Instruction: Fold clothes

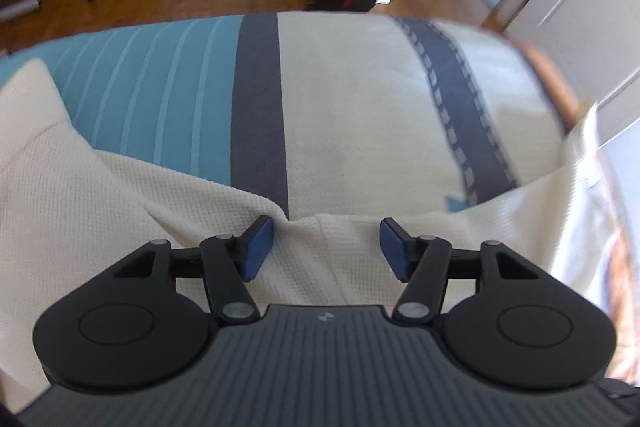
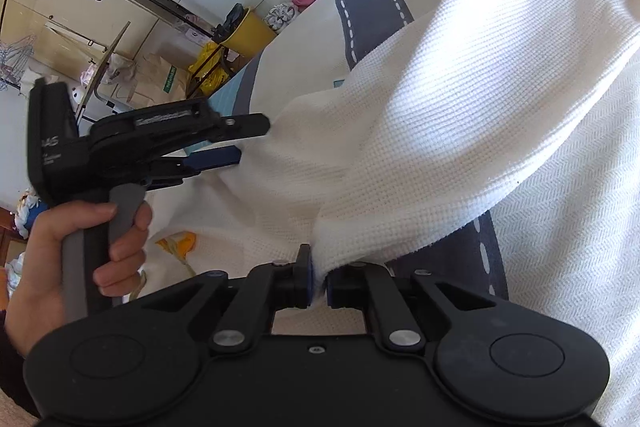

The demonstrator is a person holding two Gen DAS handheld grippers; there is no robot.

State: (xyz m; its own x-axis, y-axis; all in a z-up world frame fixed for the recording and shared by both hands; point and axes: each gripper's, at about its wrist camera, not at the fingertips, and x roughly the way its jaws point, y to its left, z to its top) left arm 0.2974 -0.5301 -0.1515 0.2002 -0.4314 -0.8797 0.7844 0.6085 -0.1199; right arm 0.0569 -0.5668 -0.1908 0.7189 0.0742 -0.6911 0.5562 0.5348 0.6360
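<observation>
Pinching the white waffle garment (image 2: 460, 115), the right gripper (image 2: 317, 285) clamps it; the left gripper (image 1: 326, 247) gapes (its side lettering is unreadable).

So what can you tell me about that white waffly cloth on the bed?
The white cloth looks like soft cotton with a bumpy waffle weave and a hemmed edge. It lies rumpled over the striped bedspread, partly lifted into folds. The right gripper pinches a bunched bit between its fingers. The left gripper hangs open above it, fingers apart, gripping nothing.
</observation>
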